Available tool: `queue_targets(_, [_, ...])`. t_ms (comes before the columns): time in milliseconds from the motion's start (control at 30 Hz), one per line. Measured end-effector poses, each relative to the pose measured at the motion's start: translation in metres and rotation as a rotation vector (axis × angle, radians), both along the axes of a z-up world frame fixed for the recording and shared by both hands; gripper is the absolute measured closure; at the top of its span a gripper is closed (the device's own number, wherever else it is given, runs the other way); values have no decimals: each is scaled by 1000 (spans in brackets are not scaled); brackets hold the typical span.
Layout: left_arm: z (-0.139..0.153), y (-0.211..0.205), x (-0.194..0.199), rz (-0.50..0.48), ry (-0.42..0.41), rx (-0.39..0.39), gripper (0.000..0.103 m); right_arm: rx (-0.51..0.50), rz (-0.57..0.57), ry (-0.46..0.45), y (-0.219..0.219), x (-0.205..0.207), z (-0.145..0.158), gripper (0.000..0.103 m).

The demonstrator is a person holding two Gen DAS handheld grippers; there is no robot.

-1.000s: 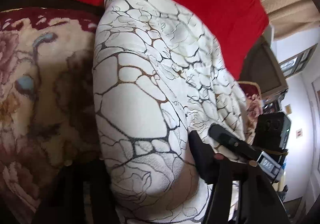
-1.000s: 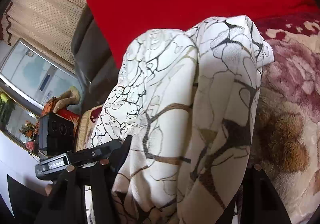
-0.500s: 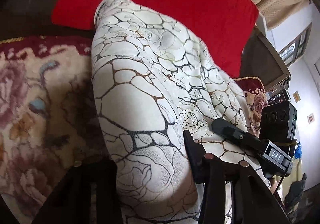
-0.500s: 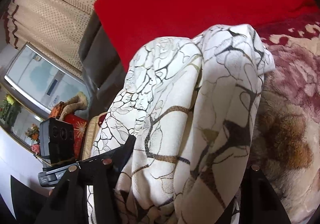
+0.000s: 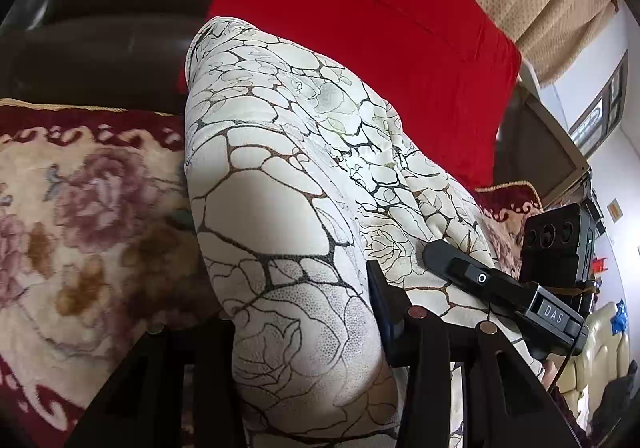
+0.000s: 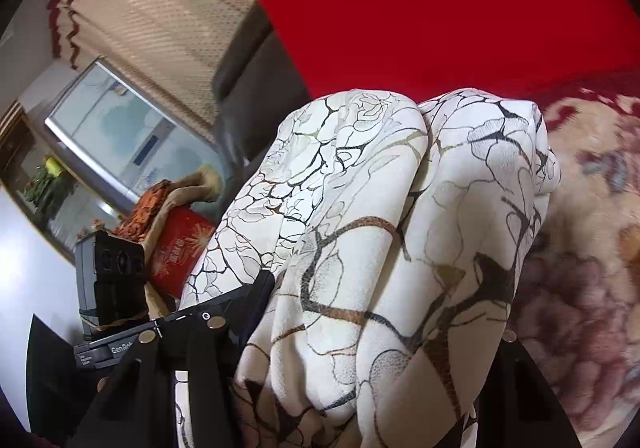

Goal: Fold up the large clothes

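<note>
Floral plush blanket covers the seat before a dark leather sofa back and a red cushion. Both the left gripper and right gripper clamp the bunched white vein-patterned garment, which drapes onto the blanket

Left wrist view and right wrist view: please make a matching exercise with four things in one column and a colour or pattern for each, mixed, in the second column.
Things:
1. garment
2. cushion
3. blanket
4. curtain

Descriptions:
A. plain red
B. beige
C. white with dark vein lines
D. cream with purple flowers

Pairs: 1-C, 2-A, 3-D, 4-B
</note>
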State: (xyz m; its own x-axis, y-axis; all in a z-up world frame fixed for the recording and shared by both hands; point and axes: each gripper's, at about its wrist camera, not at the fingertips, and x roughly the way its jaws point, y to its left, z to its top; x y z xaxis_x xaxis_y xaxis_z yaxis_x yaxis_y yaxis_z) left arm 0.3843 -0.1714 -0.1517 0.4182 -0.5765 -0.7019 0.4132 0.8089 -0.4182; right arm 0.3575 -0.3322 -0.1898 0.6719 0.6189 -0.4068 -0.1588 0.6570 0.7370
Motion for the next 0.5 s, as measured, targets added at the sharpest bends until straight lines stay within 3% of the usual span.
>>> queue_targets(167, [-6,8,-9,20,-7,36,58,14,23,-11,13,-8,1,45])
queue_targets(300, [-40,12,-11,47,84,116,55,14,23,105,17,-7,-28,46])
queue_targets(367, [-51,10,-11,67,100,123,47,-51,21,183,22,-6,-47,47])
queue_targets(500, [-50,6,-15,51,79,140,39,-38,10,195,15,-11,-56,47])
